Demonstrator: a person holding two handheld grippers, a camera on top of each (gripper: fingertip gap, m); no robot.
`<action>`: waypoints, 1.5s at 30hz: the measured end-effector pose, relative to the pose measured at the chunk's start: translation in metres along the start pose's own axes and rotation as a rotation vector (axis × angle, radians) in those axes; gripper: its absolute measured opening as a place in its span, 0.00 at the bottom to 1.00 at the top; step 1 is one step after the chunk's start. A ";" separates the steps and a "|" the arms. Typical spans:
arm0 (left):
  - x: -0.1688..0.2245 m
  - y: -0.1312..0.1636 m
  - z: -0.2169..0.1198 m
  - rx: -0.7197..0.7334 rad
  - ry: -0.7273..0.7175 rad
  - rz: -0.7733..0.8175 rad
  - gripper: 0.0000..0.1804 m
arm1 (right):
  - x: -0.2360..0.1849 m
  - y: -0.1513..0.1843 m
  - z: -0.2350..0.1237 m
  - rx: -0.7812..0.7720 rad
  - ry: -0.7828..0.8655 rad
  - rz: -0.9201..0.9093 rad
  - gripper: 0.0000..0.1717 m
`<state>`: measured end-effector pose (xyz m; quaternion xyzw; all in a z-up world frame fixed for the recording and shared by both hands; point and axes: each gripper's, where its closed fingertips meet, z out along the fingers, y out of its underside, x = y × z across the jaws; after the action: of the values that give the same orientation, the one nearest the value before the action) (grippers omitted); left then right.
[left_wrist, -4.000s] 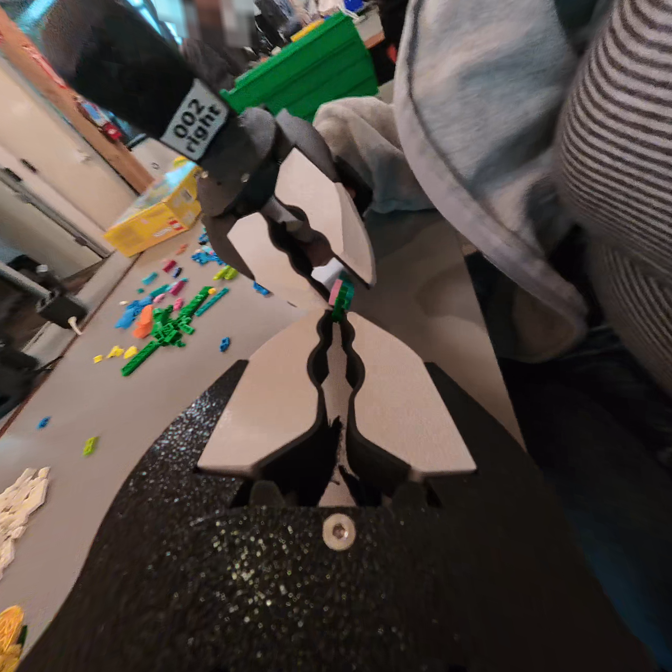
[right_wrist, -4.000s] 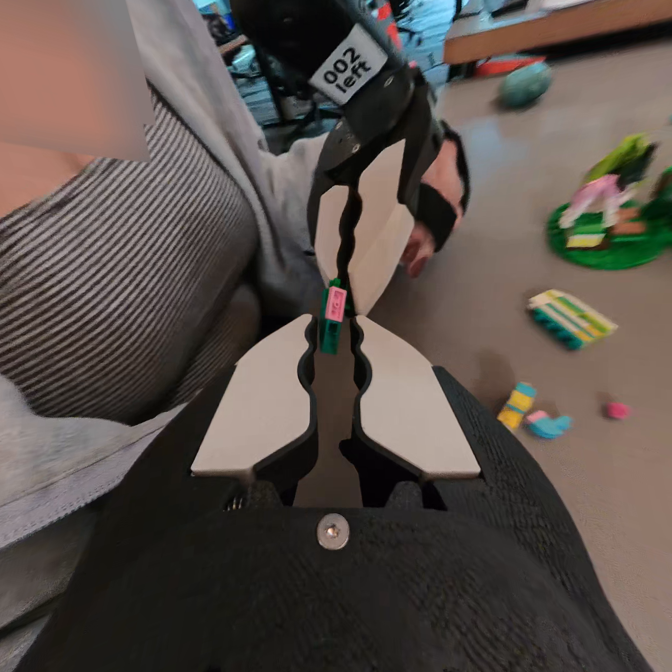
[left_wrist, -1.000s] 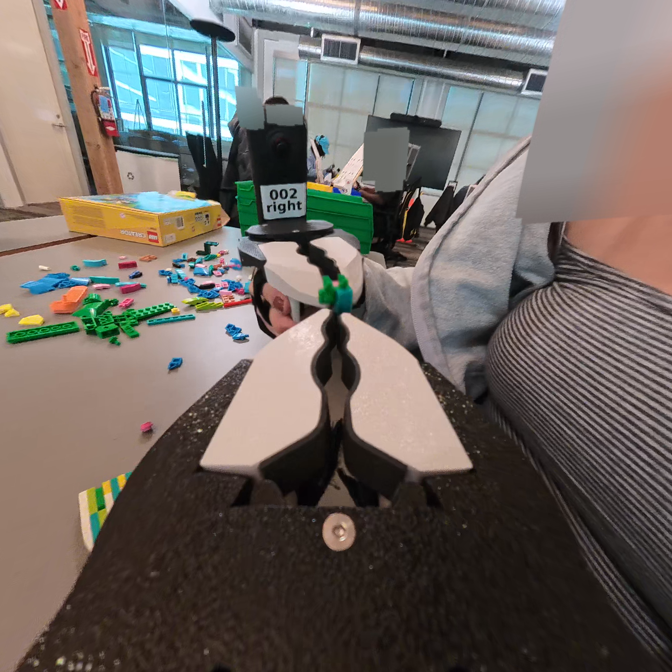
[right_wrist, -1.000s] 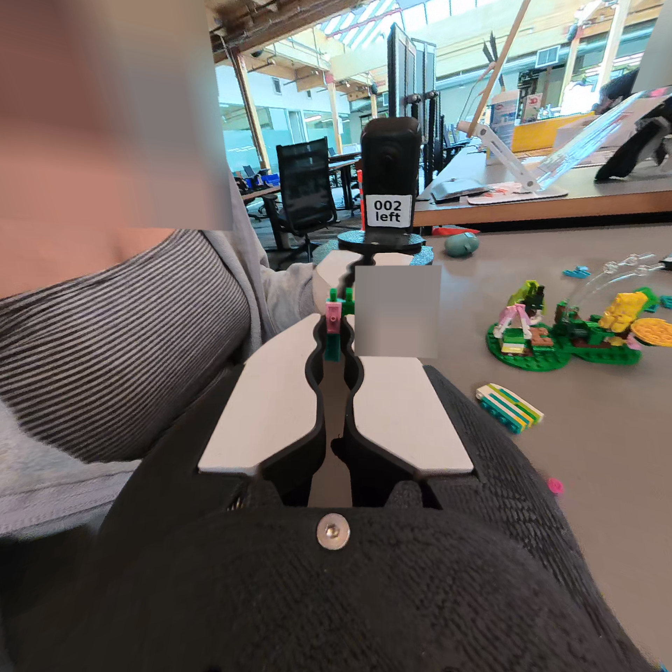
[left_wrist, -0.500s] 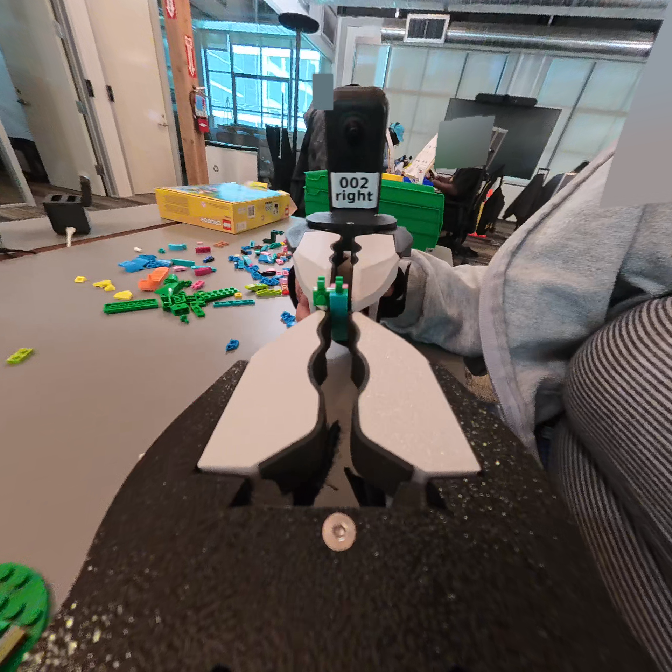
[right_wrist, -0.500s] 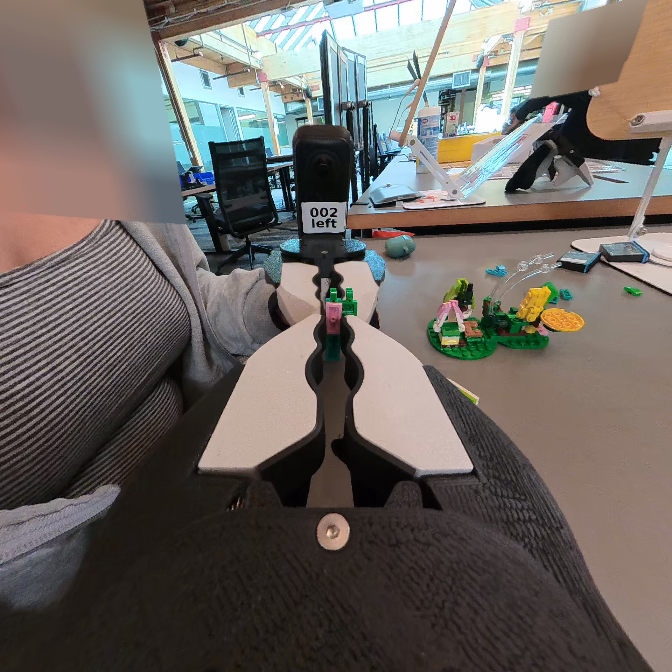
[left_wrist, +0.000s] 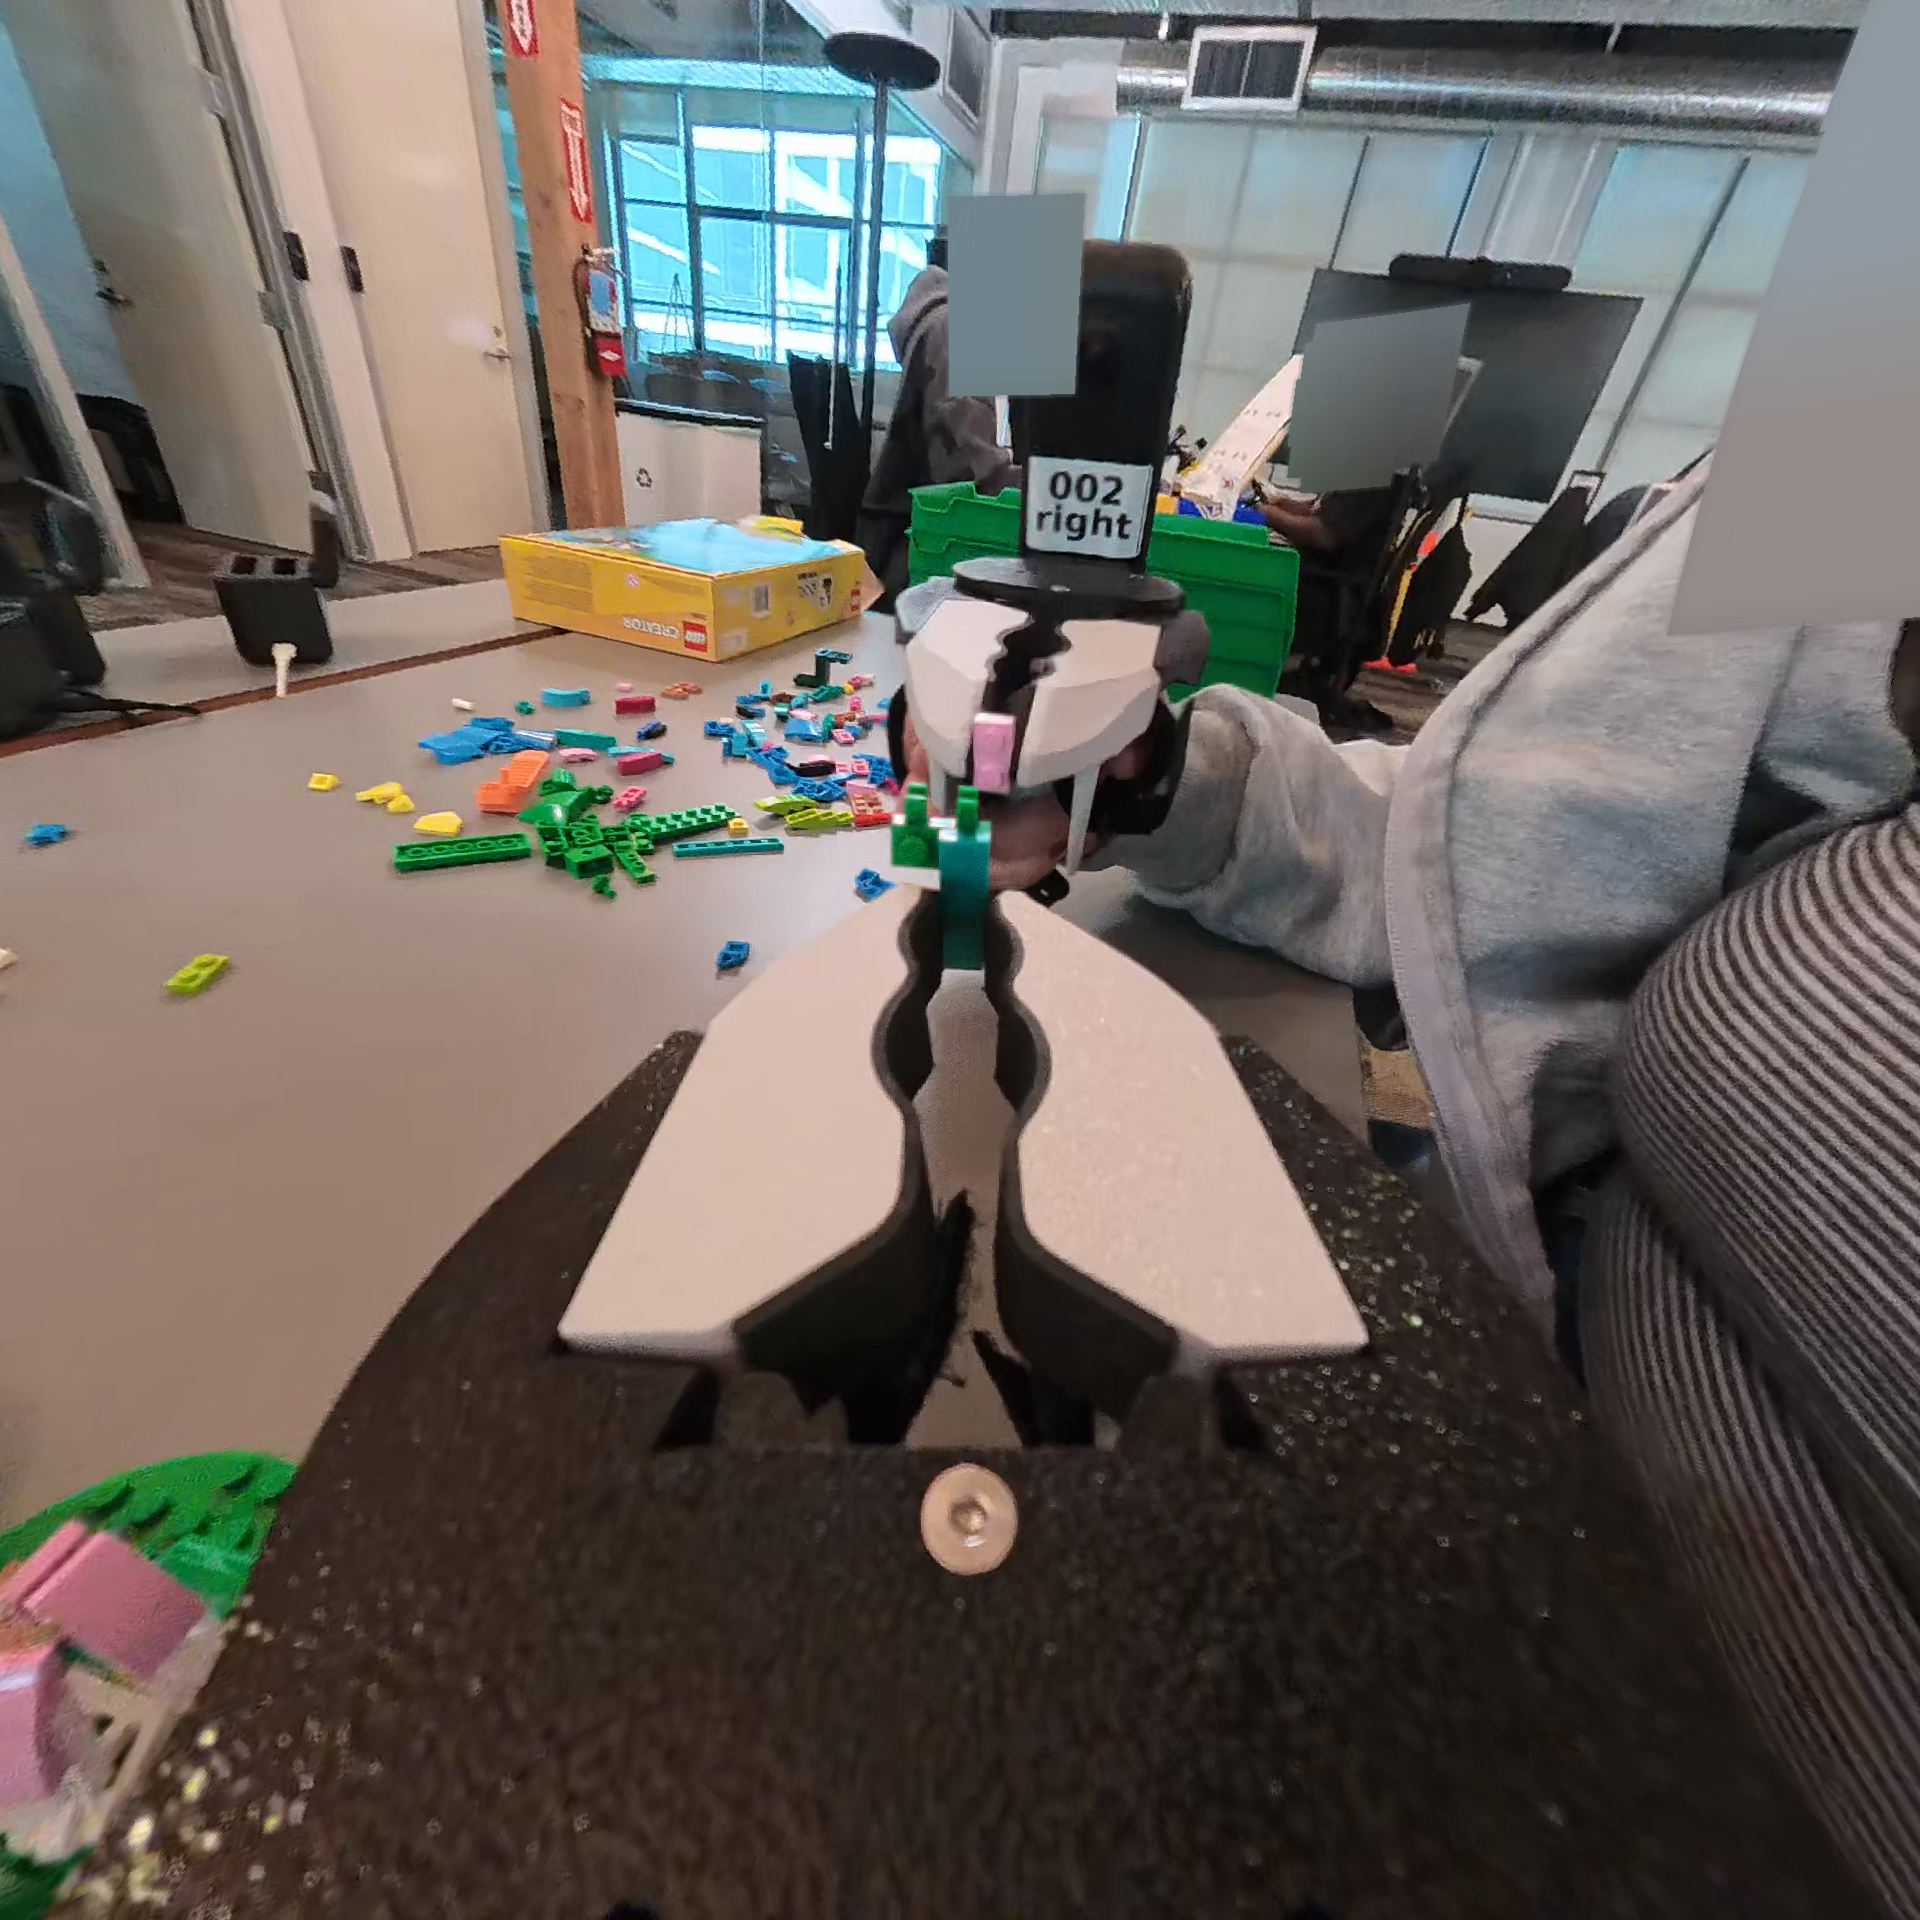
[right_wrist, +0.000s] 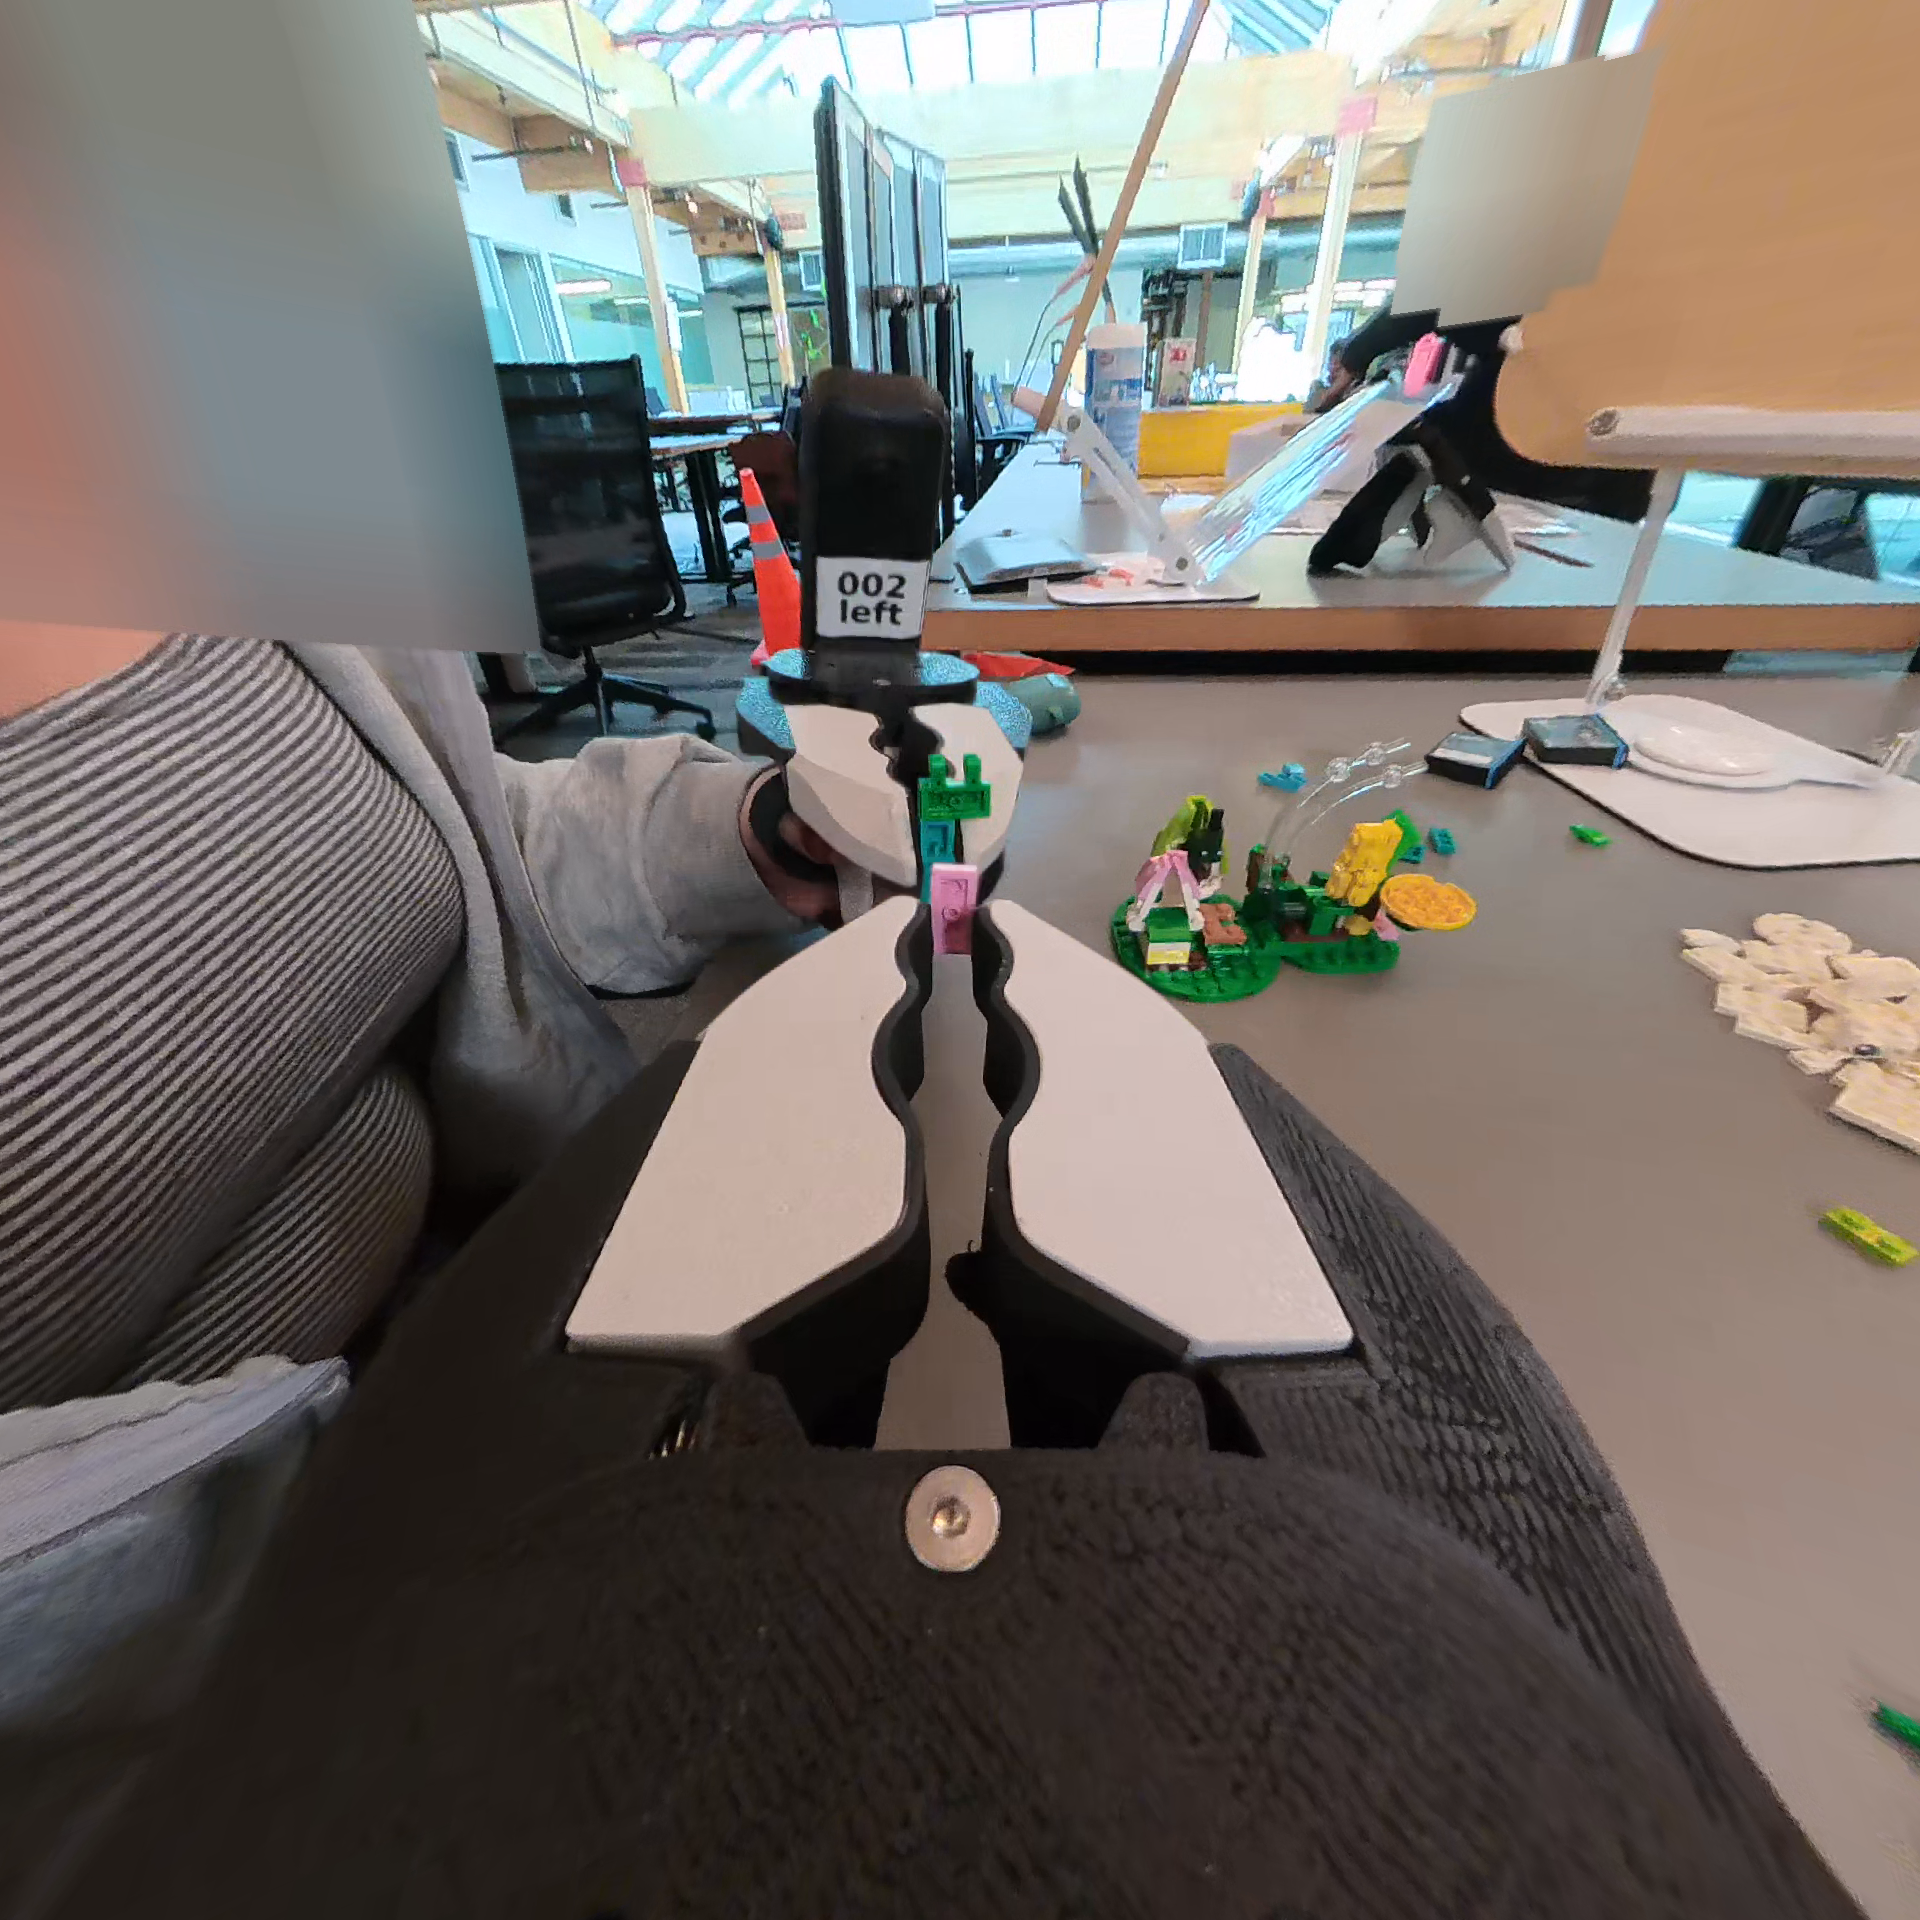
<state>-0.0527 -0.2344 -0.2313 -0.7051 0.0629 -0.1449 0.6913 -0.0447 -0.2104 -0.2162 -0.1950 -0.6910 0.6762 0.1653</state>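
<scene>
Two small brick pieces are held up facing each other over the desk (left_wrist: 312, 1091): a pink plate (right_wrist: 951, 909) pinched upright in the right gripper (right_wrist: 951, 920), and just beyond it a green piece (left_wrist: 961, 883) pinched upright in the left gripper (left_wrist: 961, 914), nearly touching, tip to tip.

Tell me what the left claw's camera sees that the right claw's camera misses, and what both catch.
Only the left view shows the yellow box, green crates and scattered loose bricks. Only the right view shows the finished green model, white pieces and orange cone. Both show the left claw gripping a green brick piece, the right claw gripping a pink brick, and the grey table.
</scene>
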 end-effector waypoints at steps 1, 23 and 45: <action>-0.001 0.001 0.002 0.001 -0.016 0.017 0.04 | 0.001 0.002 0.002 -0.011 0.008 -0.005 0.03; -0.034 -0.046 -0.038 0.272 -0.628 0.534 0.04 | 0.219 0.025 0.209 -1.114 -0.088 -0.626 0.04; -0.045 -0.048 -0.044 0.317 -0.603 0.426 0.04 | 0.165 0.093 0.269 -1.298 -0.504 -0.526 0.13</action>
<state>-0.1133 -0.2614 -0.1892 -0.5717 -0.0213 0.2072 0.7936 -0.3159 -0.3622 -0.3233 0.0794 -0.9923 0.0942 0.0098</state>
